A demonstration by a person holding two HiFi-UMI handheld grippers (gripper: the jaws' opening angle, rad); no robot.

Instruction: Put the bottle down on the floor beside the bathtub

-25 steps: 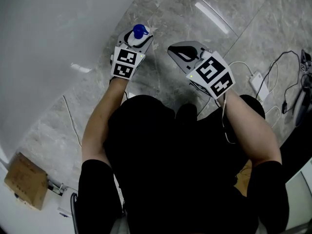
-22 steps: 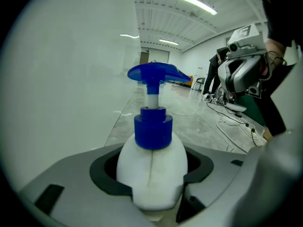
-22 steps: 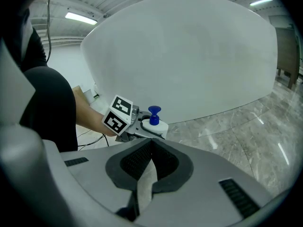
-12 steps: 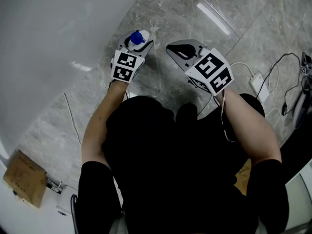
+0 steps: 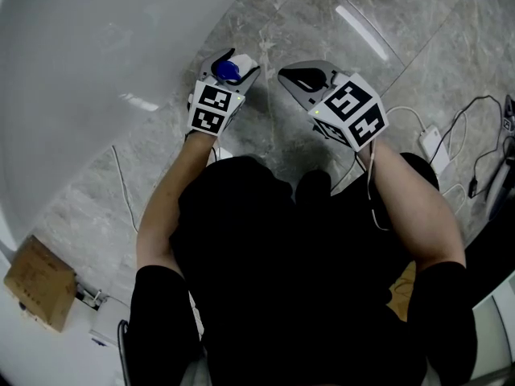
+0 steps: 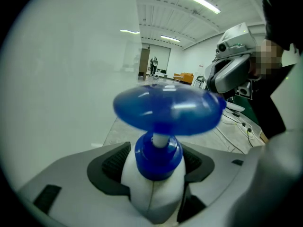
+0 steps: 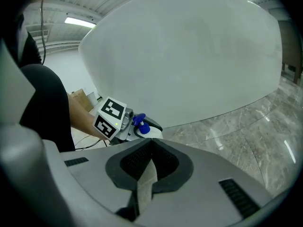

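The left gripper [image 5: 228, 71] has its jaws around the white body of the bottle [image 6: 151, 193], one dark pad touching it on each side, and the jaws are opening at this moment. The bottle stands upright between them, with its blue pump head [image 6: 168, 110] just above the jaws. In the head view the bottle is over the grey marble floor [image 5: 322, 22], just beside the curved white wall of the bathtub [image 5: 88, 71]; if its base touches the floor I cannot tell. The right gripper [image 7: 149, 148] is near, at the right of the bottle, its jaws closed together with nothing between them. A cardboard box [image 5: 36, 292] lies well apart
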